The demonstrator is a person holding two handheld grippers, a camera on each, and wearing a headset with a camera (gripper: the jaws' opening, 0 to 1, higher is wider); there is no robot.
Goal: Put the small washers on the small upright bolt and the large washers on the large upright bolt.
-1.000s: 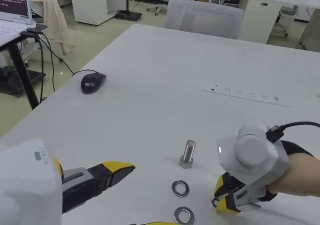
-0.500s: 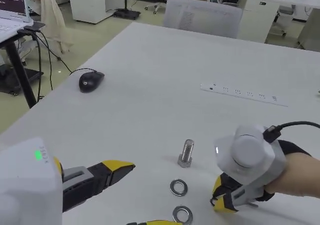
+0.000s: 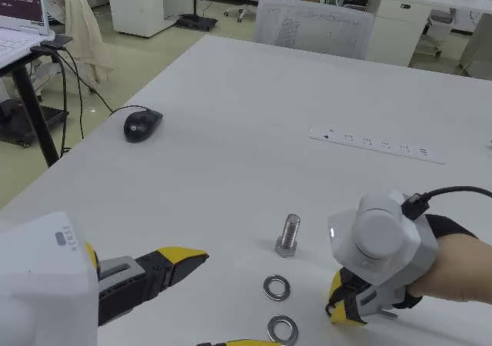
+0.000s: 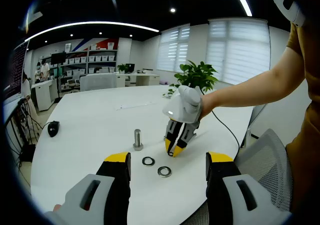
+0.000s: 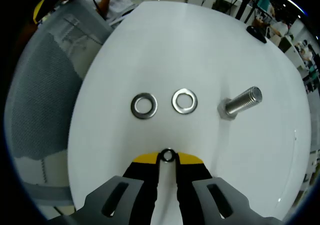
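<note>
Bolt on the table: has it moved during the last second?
No. The bolt stands in the same spot relative to the nearer washer and the power strip; only the view shifted slightly.

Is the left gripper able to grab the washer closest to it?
Probably yes. The left gripper has its jaws open, and the nearest washer lies flat on the bare table just ahead of them. The right gripper hangs close beside it, but not over it.
</note>
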